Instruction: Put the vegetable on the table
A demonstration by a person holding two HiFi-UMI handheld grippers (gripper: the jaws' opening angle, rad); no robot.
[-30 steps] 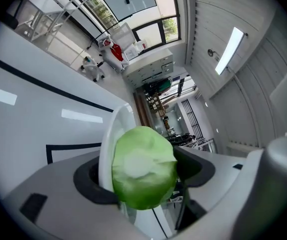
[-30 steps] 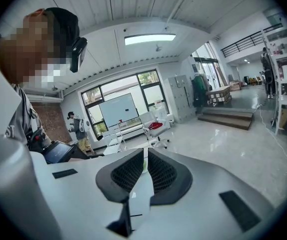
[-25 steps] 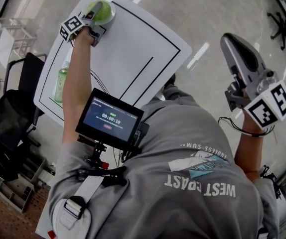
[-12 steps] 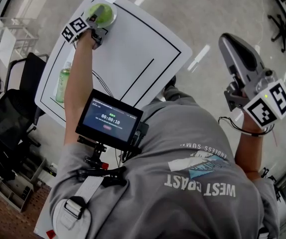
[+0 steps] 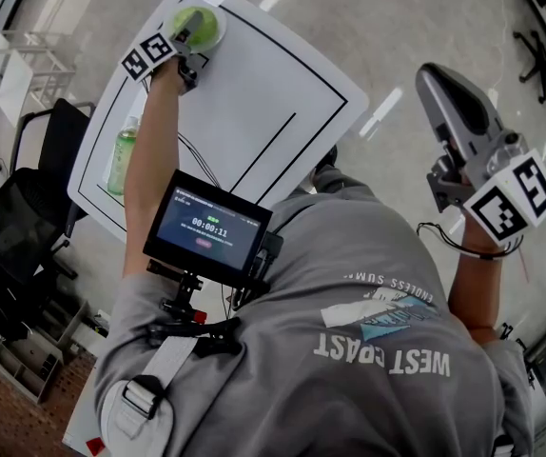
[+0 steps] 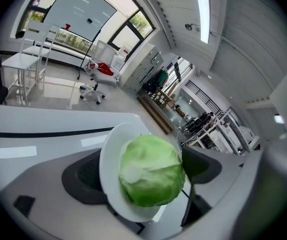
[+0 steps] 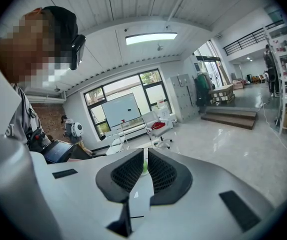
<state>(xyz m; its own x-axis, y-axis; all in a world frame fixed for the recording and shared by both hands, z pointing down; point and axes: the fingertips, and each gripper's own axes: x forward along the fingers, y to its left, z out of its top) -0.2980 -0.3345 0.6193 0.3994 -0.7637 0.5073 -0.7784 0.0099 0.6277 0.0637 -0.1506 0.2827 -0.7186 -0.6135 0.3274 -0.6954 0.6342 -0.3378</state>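
Observation:
A green cabbage (image 5: 202,24) sits on a white plate (image 5: 218,38) at the far left corner of the white table (image 5: 254,93). My left gripper (image 5: 191,32) reaches over that plate. In the left gripper view the cabbage (image 6: 151,176) lies between the two dark pads (image 6: 83,179), and the plate rim (image 6: 108,151) stands in front of the left one. The jaws are opening and do not press on the cabbage. My right gripper (image 5: 435,76) is held up to the right, off the table, its jaws together with nothing in them (image 7: 144,166).
A green bottle (image 5: 121,155) lies near the table's left edge. Black lines mark out zones on the tabletop. A small monitor (image 5: 211,227) hangs on the person's chest rig. A black chair (image 5: 26,217) stands left of the table.
The left gripper's jaws have spread apart around the cabbage, which shows more fully on its plate. The left hand has shifted slightly. The right gripper has barely moved.

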